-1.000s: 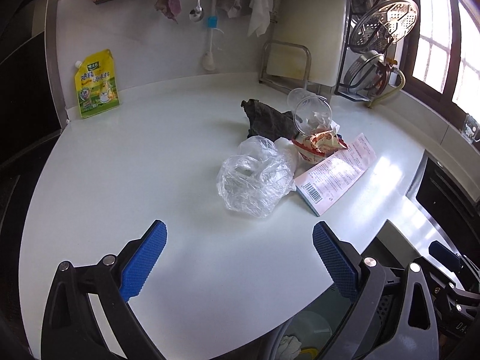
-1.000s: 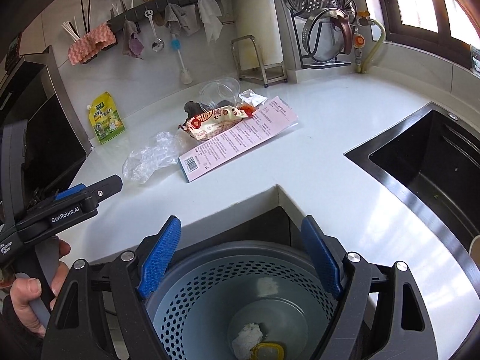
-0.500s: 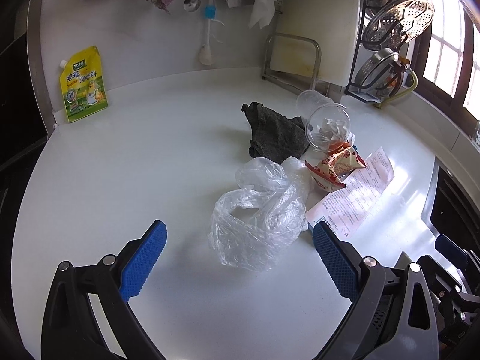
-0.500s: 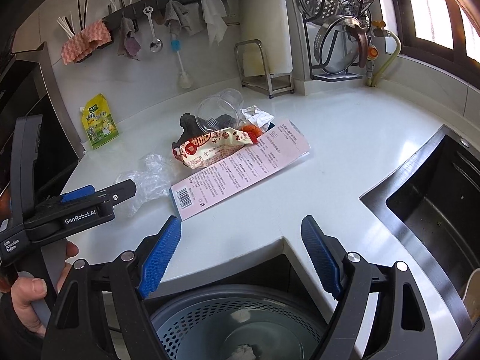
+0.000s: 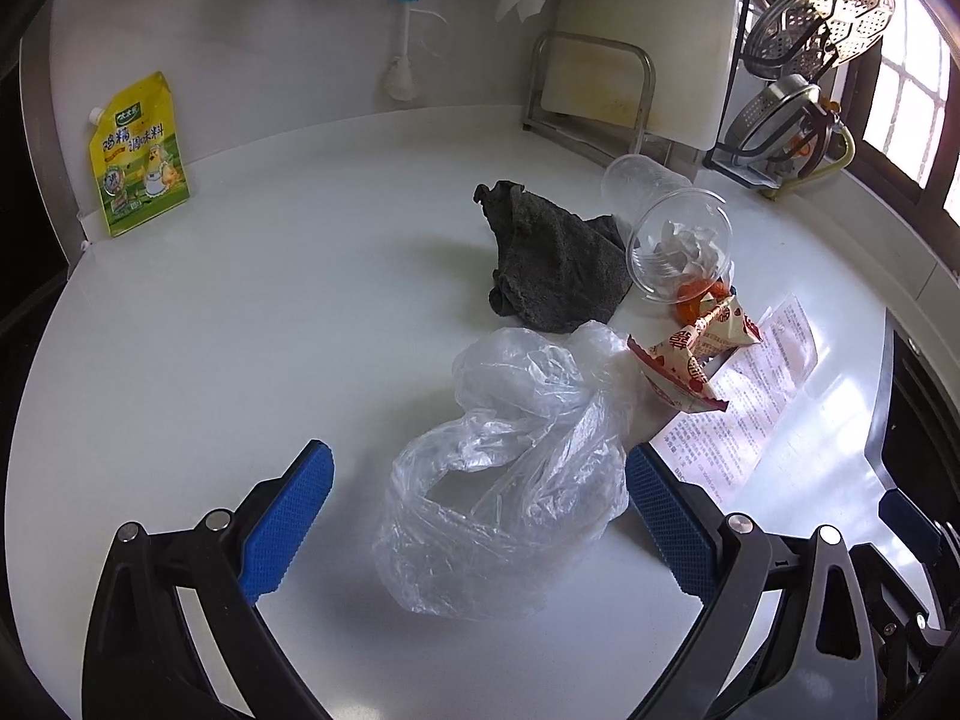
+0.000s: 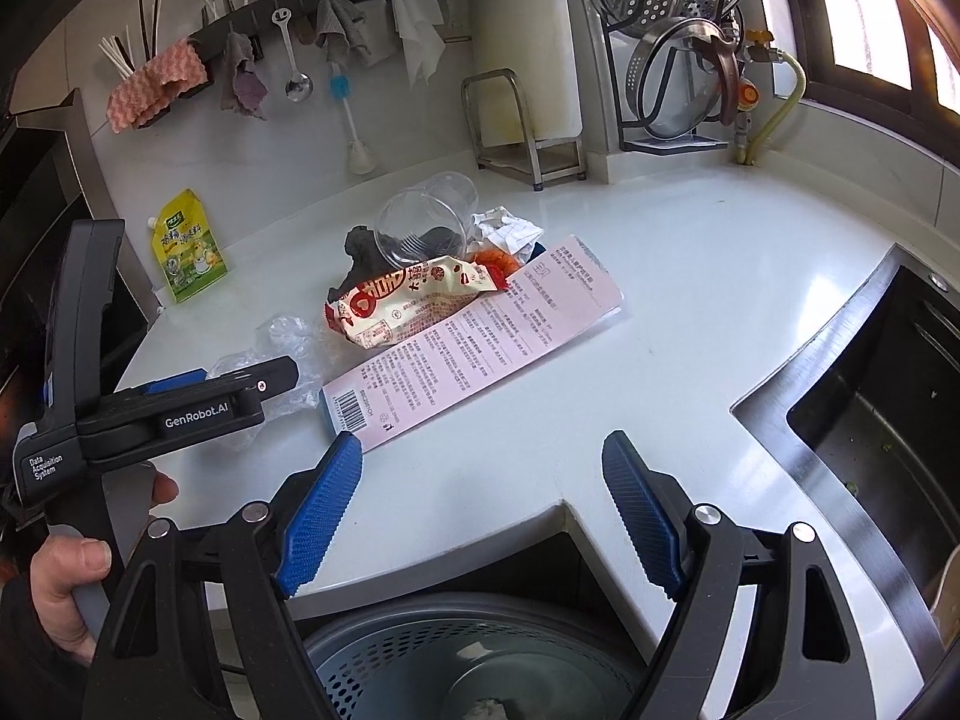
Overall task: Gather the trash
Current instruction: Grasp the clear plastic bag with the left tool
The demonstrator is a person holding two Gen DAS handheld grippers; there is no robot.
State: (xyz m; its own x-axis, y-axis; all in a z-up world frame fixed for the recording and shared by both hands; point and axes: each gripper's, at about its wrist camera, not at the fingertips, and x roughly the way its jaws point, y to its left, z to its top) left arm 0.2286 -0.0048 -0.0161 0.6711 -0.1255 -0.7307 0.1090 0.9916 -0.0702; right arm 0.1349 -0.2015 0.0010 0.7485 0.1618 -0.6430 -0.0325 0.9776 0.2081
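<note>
- Left wrist view: the left gripper (image 5: 477,507) stands wide, its blue pads on either side of the crumpled clear plastic bag (image 5: 510,468) at lower centre; neither pad presses it.
- Right wrist view: the right gripper (image 6: 483,504) is wide and empty at the counter (image 6: 690,276) edge, the pink leaflet (image 6: 468,348) just beyond its left pad.
- One bag, one leaflet, one snack wrapper (image 6: 408,300), one dark cloth (image 5: 549,264), two clear cups.
- The nearer tipped cup (image 5: 681,252) holds crumpled paper.
- The perforated grey bin (image 6: 474,660), bottom centre, holds a white scrap.
</note>
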